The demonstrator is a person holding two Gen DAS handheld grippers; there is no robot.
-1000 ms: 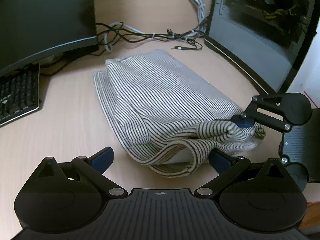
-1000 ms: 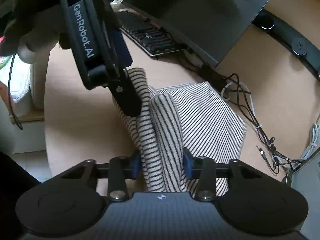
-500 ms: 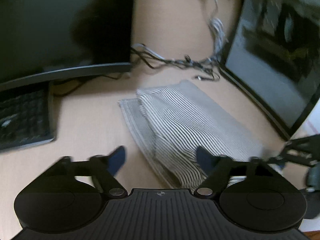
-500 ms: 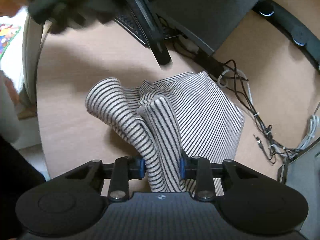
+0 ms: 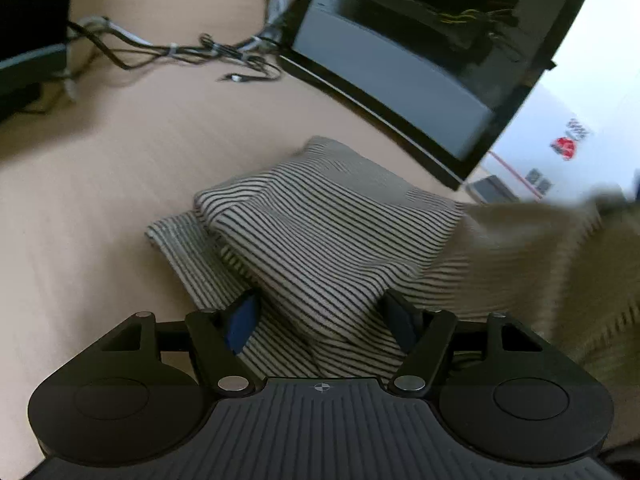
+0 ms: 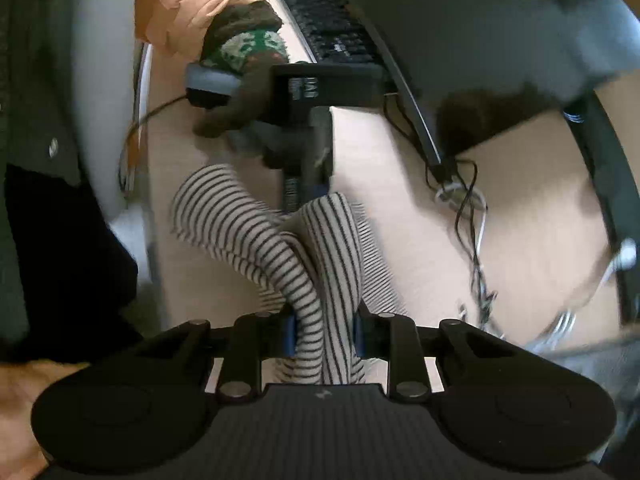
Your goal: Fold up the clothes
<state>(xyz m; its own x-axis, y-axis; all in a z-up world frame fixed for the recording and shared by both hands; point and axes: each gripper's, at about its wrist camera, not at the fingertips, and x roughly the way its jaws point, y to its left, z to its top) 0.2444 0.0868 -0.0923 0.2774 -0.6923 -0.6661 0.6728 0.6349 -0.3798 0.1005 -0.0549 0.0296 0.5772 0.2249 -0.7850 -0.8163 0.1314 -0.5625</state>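
Striped grey-and-black knit garment (image 5: 320, 232) pinched in the closing right tool (image 6: 324, 332), left tool (image 5: 324, 320) clamped on its near fold beside the black computer case (image 5: 420, 60) — lift evenly, keeping edges aligned.

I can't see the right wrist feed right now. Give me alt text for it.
The right gripper pinches a bunched fold of the striped garment, its jaws closing on the cloth and holding it above the tan desk. Beyond, a gloved hand holds the left gripper down at the garment's far end, with a keyboard and cables behind.
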